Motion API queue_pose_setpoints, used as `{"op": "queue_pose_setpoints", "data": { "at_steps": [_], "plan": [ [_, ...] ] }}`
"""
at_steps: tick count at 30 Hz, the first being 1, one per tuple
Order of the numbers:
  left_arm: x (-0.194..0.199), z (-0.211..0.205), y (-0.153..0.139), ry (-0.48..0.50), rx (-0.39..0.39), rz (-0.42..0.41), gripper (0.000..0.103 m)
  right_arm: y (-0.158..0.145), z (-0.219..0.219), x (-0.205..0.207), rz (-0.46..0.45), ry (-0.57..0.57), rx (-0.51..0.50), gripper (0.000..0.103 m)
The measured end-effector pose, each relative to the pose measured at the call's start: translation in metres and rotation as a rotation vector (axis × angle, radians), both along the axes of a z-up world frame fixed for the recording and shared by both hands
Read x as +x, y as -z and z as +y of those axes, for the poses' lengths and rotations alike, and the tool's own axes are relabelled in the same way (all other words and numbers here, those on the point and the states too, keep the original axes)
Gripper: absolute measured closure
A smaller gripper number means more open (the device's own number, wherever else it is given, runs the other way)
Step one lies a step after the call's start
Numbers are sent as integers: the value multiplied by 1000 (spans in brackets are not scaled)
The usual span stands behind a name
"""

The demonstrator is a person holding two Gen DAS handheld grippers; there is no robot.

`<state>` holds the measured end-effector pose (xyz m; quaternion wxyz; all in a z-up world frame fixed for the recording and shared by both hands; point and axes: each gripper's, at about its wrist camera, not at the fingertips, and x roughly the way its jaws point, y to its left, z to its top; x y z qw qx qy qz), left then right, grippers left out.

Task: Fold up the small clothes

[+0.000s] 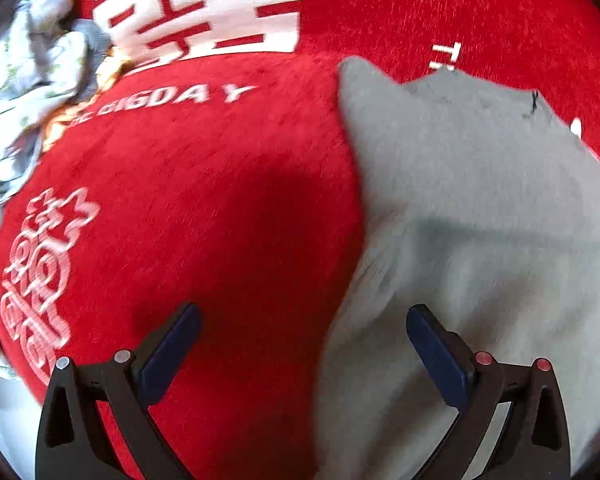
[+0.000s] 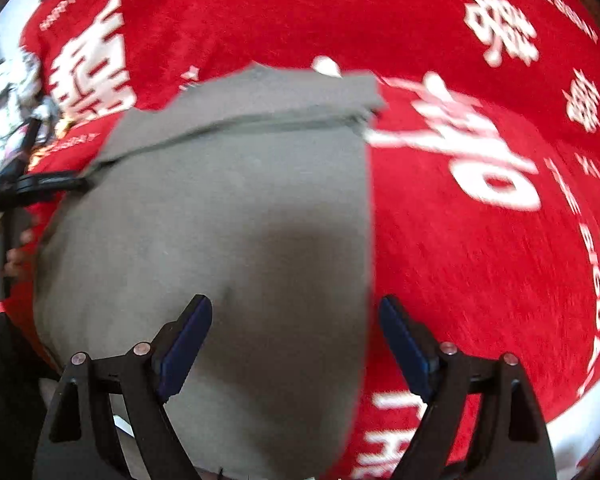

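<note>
The left gripper stands wide open and empty — the grey garment lies flat on the red cloth, its edge between the jaws. The right gripper is likewise spread, grasping nothing, above the garment's right edge.

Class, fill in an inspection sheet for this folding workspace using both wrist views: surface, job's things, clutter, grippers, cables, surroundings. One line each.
Surface: red cloth with white characters and lettering, covering the work area.
Job's things: grey garment lying flat on the red cloth, with a folded band along its far edge.
Clutter: heap of pale patterned clothes at the far left edge.
Grippers: left gripper open, nothing between its jaws, over the garment's left edge; right gripper open, empty, over the garment's right edge.
Cables: nothing seen.
Surroundings: a hand on the other gripper's handle shows in the right wrist view; a white strip lies beyond the cloth's near edge.
</note>
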<state>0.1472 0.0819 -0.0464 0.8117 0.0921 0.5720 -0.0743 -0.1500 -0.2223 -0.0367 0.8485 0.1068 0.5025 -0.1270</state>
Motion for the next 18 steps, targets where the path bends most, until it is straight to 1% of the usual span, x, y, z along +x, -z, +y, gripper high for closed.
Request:
{"op": "queue_pose_setpoints", "data": {
  "at_steps": [2, 4, 6, 7, 9, 10, 12, 13, 15, 18],
  "plan": [
    [-23, 12, 2, 15, 28, 2, 0, 10, -2, -10, 26, 17, 24, 15],
    [-50, 19, 4, 25, 42, -1, 0, 13, 7, -21, 20, 5, 2, 15],
    [-78, 28, 1, 27, 23, 22, 0, 18, 20, -33, 40, -21, -12, 13],
    [-88, 32, 0, 22, 0, 40, 0, 21, 24, -36, 44, -29, -10, 10],
    [-106, 37, 4, 18, -20, 95, 0, 27, 34, -47, 76, -52, 27, 7],
    [-115, 38, 5, 24, -18, 107, 0, 27, 35, -49, 80, -53, 43, 7],
    [-128, 41, 7, 41, -36, 143, 0, 29, 33, -54, 82, -47, 135, 7],
    [-136, 43, 10, 42, -52, 169, 0, 33, 30, -56, 102, -30, 189, 7],
    [-150, 49, 17, 43, -83, 206, 0, 40, 29, -58, 129, -14, 216, 7],
    [-157, 56, 24, 21, -116, 249, 0, 44, 32, -58, 152, -21, 225, 5]
  ]
}}
